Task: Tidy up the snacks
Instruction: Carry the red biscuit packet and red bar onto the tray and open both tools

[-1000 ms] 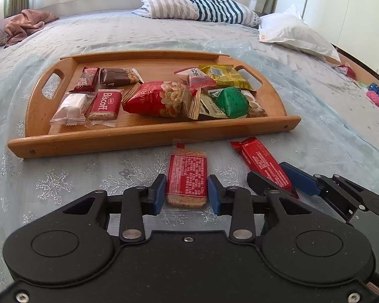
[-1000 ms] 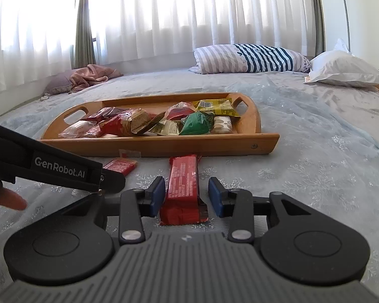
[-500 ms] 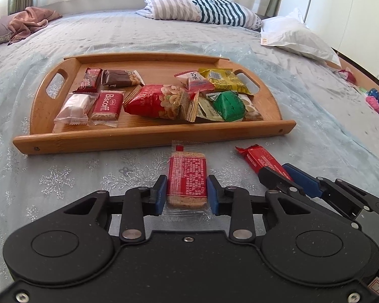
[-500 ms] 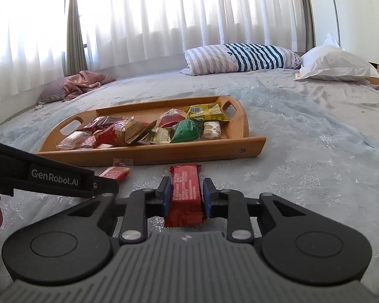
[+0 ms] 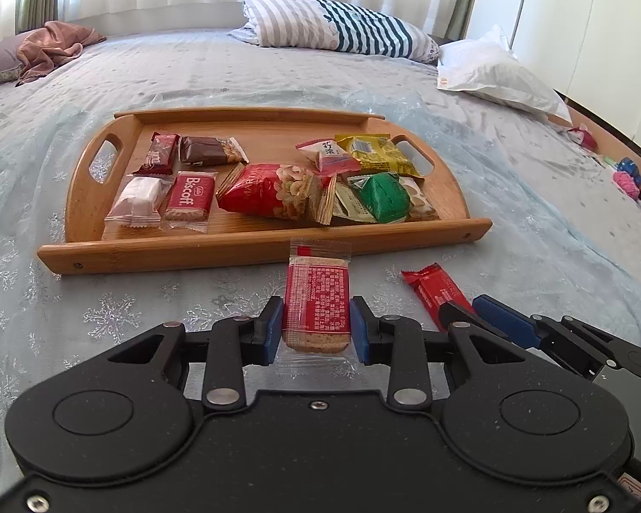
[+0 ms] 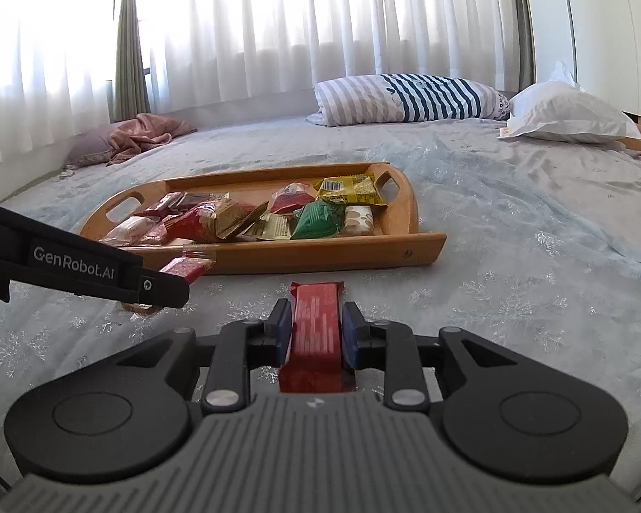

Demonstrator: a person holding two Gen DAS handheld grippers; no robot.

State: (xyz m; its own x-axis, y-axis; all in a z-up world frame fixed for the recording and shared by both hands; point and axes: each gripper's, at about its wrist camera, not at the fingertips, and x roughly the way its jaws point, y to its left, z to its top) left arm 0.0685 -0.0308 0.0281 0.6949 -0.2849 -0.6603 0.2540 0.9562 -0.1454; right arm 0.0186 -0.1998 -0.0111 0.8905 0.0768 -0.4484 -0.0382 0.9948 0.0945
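A wooden tray [image 5: 256, 248] on the bed holds several wrapped snacks, also seen in the right wrist view [image 6: 320, 252]. My left gripper [image 5: 316, 329] is shut on a red-labelled biscuit pack [image 5: 316, 299] and holds it just above the bedspread in front of the tray. My right gripper [image 6: 314, 333] is shut on a red snack bar [image 6: 316, 320], right of the left one. The right gripper and its bar [image 5: 438, 290] show at the right of the left wrist view. The left gripper's body [image 6: 85, 265] and biscuit pack [image 6: 188, 265] show at the left of the right wrist view.
On the tray lie a red nut bag [image 5: 273, 190], a green pack [image 5: 382, 196], a yellow pack [image 5: 376, 154] and a Biscoff pack [image 5: 190, 194]. A striped pillow [image 5: 342, 28], a white pillow [image 5: 495, 72] and pink cloth [image 5: 55, 42] lie beyond.
Both grippers closed from open onto their snacks and rose a little off the bedspread, the tray now looking lower and farther in both views.
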